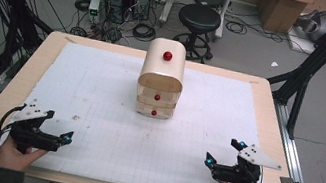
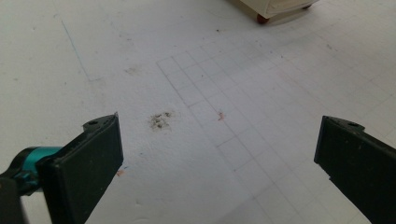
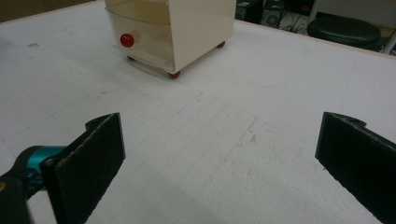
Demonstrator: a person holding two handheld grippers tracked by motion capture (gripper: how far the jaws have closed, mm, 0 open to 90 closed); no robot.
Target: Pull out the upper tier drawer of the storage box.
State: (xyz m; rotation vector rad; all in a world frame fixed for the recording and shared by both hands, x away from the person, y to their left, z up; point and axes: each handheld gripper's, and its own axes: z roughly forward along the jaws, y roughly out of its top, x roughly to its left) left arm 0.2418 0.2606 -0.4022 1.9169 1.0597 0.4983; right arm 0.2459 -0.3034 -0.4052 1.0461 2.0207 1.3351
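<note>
Two grippers rested at the near edge of the counter point(image 1: 8, 94), the left gripper point(image 1: 59, 127) and right gripper point(image 1: 224, 153) both with jaws spread wide and nothing between them. Well apart from both, mid-counter, stood the small cream drawer chest point(image 1: 161, 78), upright, its long axis vertical, its drawer fronts facing the person. It looked light, stiff and smooth-sided, likely to slide; the red knobs point(image 1: 157, 97) seemed the surest hold.
</note>
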